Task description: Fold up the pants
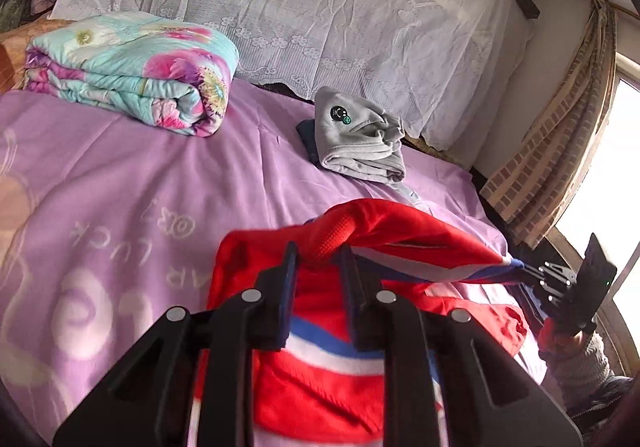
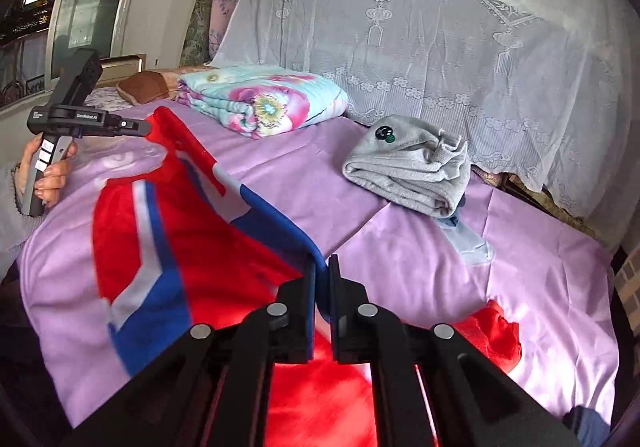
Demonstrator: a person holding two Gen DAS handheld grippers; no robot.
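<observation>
Pants (image 2: 168, 247), red with blue and white stripes, hang stretched above the purple bed (image 2: 520, 267). Left gripper (image 1: 318, 253) fingers clamp 1 edge; right gripper (image 2: 322, 267) fingers clamp the other. Folded grey garment (image 2: 408, 171) lies at 1 o'clock.

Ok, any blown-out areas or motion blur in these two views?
Left wrist view: the window at right is blown out white, and the purple sheet is soft at lower left. Right wrist view: evenly lit, but the red pants smear near the bottom edge.
</observation>
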